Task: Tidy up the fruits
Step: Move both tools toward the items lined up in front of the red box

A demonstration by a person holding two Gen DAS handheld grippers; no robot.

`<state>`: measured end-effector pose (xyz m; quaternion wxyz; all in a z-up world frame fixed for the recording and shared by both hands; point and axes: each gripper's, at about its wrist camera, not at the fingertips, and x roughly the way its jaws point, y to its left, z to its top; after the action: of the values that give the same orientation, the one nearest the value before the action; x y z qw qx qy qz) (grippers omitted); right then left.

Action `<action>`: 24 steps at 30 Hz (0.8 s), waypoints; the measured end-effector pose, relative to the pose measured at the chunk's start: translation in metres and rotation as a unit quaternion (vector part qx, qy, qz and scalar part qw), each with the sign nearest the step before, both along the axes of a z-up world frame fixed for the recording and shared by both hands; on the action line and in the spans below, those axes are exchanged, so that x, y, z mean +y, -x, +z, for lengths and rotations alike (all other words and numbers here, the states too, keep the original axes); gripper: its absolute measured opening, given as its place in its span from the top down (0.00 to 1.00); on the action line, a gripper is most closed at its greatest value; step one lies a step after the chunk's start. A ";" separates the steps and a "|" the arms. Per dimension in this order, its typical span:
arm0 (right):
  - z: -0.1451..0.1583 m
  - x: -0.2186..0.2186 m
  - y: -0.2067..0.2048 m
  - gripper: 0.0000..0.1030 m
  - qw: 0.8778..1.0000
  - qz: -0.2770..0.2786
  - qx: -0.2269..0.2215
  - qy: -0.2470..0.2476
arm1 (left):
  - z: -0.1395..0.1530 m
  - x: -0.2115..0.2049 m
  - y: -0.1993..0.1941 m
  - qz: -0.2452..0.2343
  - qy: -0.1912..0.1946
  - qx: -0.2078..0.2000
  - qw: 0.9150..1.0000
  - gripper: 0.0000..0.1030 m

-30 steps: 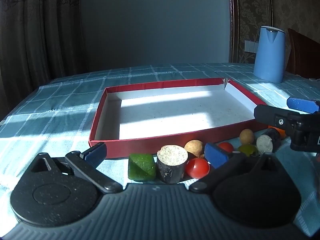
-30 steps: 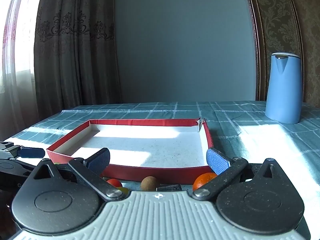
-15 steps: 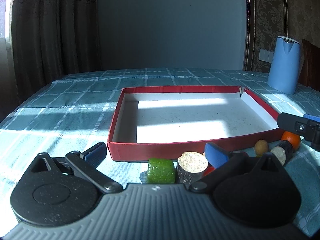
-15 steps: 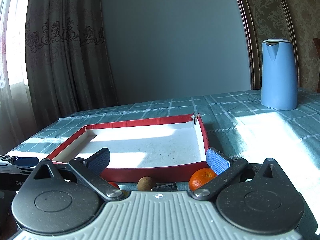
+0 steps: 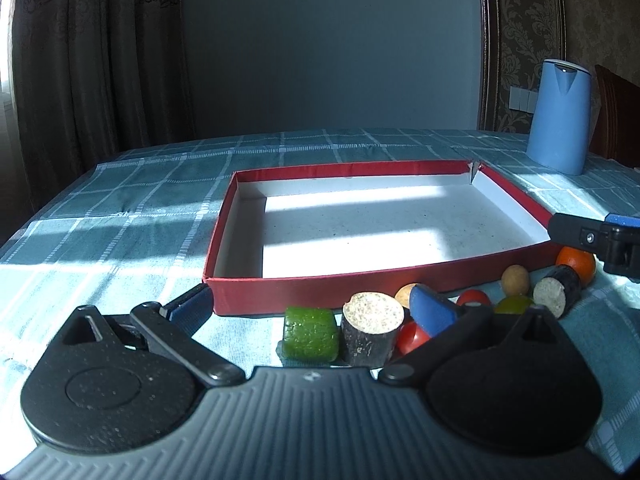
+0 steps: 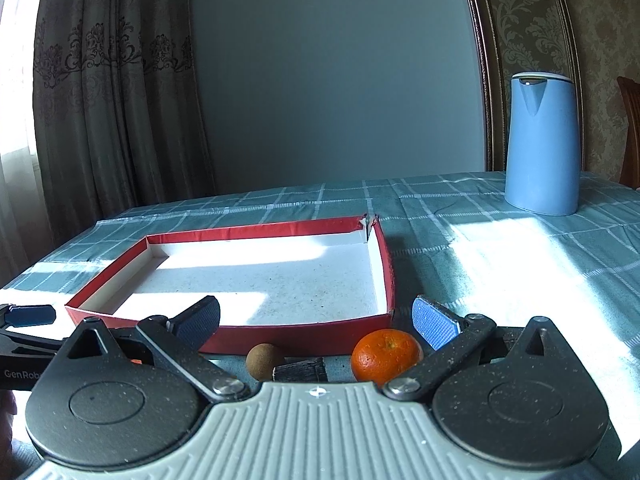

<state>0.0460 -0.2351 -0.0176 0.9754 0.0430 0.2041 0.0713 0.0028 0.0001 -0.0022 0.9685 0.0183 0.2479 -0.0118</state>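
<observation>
Fruits (image 5: 404, 316) (outside the red tray (image 5: 304, 288)) lie between each spread hand-held gripper's fingers (image 5: 430, 310).

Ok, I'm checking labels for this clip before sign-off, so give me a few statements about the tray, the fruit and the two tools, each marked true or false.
1. The red tray holds no fruit. True.
2. The tangerine lies inside the tray. False: it sits on the tablecloth, outside the tray's near wall.
3. The left tool is open, with nothing gripped. True.
4. The right tool is shut on the tangerine. False: its jaws stand apart and the tangerine lies free between them.
5. The blue kettle stands on the table beyond the tray. True.
6. The green fruit piece lies beside a dark-skinned cut piece on the cloth. True.
</observation>
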 end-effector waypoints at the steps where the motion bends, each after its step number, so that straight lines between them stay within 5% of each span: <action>1: 0.001 -0.003 0.000 0.00 1.000 -0.008 -0.003 -0.003 | 0.000 0.002 -0.002 0.005 0.004 0.005 1.000 0.00; 8: -0.002 -0.025 -0.011 0.00 0.998 -0.056 0.026 -0.015 | -0.001 0.001 -0.001 0.004 -0.001 0.003 1.000 0.00; 24: -0.004 -0.003 0.021 0.00 0.998 0.026 -0.006 0.059 | -0.004 -0.007 -0.002 -0.006 -0.019 0.013 1.000 0.00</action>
<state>0.0250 -0.2377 -0.0219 0.9752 -0.0199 0.2034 0.0849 0.0048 -0.0065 -0.0065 0.9646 0.0385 0.2606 -0.0132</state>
